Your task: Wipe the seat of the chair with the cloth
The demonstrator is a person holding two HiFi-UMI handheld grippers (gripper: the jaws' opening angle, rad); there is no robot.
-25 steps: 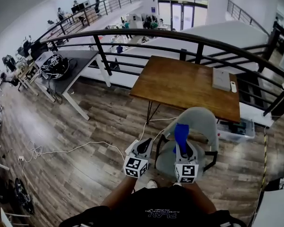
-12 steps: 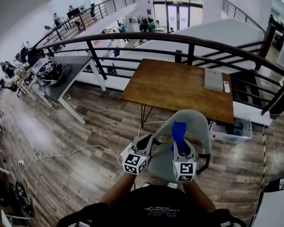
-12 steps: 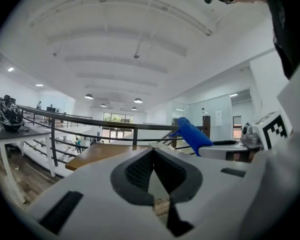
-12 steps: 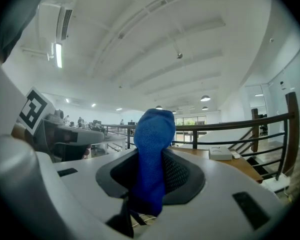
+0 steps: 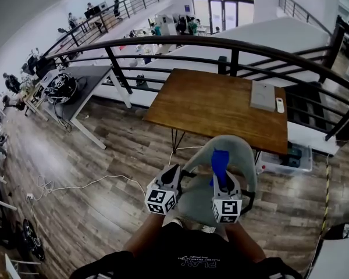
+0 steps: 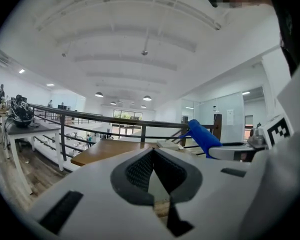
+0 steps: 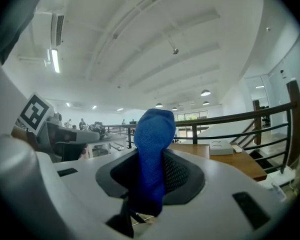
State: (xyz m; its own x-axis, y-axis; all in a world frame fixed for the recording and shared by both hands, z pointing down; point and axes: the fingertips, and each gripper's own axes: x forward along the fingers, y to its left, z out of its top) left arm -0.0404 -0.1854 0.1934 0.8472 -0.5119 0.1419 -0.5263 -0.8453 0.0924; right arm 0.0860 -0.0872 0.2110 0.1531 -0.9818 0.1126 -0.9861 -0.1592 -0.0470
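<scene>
A grey chair (image 5: 238,151) stands in front of me in the head view, its seat (image 5: 199,201) partly hidden by both grippers. My right gripper (image 5: 222,178) is held above the seat, shut on a blue cloth (image 5: 220,163) that sticks up from its jaws. In the right gripper view the cloth (image 7: 153,159) fills the gap between the jaws. My left gripper (image 5: 170,176) hovers at the chair's left edge, its jaws shut with nothing between them. In the left gripper view the cloth (image 6: 204,136) shows at the right.
A wooden table (image 5: 218,104) stands just behind the chair, bearing a white box (image 5: 262,95) and a small remote (image 5: 280,104). A black railing (image 5: 232,44) curves behind it. A white cable (image 5: 93,183) lies on the wood floor to the left. A clear bin (image 5: 291,158) sits under the table's right end.
Both grippers have drawn closer to me over the chair seat, the left one shifting slightly left. The right gripper still holds the cloth.
</scene>
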